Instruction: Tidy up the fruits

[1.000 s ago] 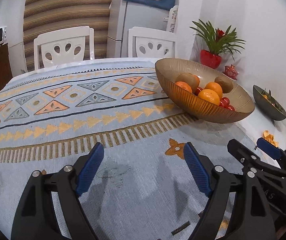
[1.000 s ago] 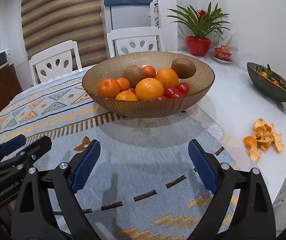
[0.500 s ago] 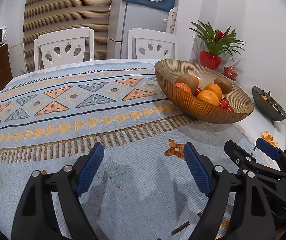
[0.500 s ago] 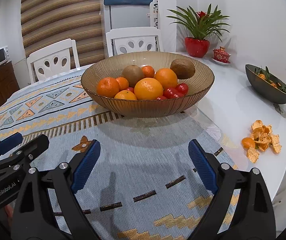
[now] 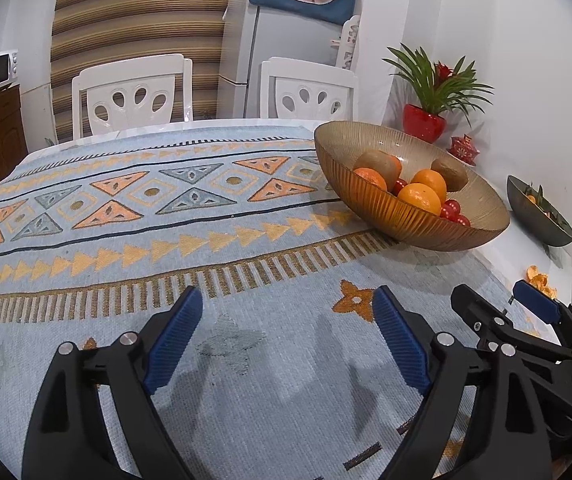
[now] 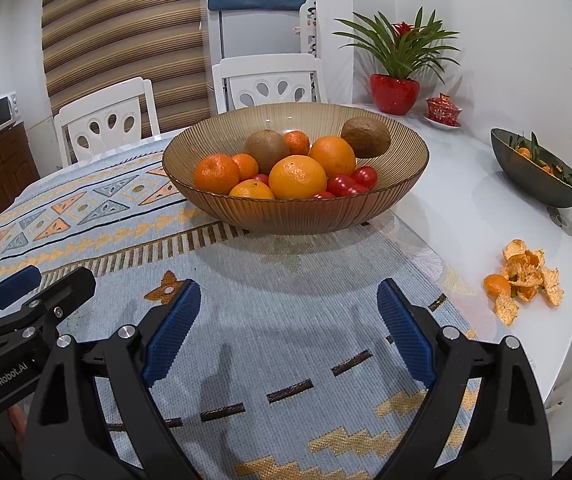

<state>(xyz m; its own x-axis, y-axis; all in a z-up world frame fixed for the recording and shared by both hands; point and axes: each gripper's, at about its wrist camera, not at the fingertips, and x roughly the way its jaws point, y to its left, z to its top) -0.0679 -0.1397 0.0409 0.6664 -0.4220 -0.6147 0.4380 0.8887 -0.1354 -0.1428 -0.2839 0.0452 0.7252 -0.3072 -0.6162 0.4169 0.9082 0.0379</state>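
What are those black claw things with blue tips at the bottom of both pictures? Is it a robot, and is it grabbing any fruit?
No robot here. A person holds two grabbing tools, one in each hand, and each tool has a little camera looking out between its two fingers. One picture comes from the left gripper, the other from the right gripper. Each camera also catches the other tool at its edge. Both are open and hold nothing; they hover over a patterned tablecloth. On the table stands a big brown bowl with oranges, brown kiwis and small red tomatoes. To the right lie orange peels and a dark bowl. A potted plant stands at the back.
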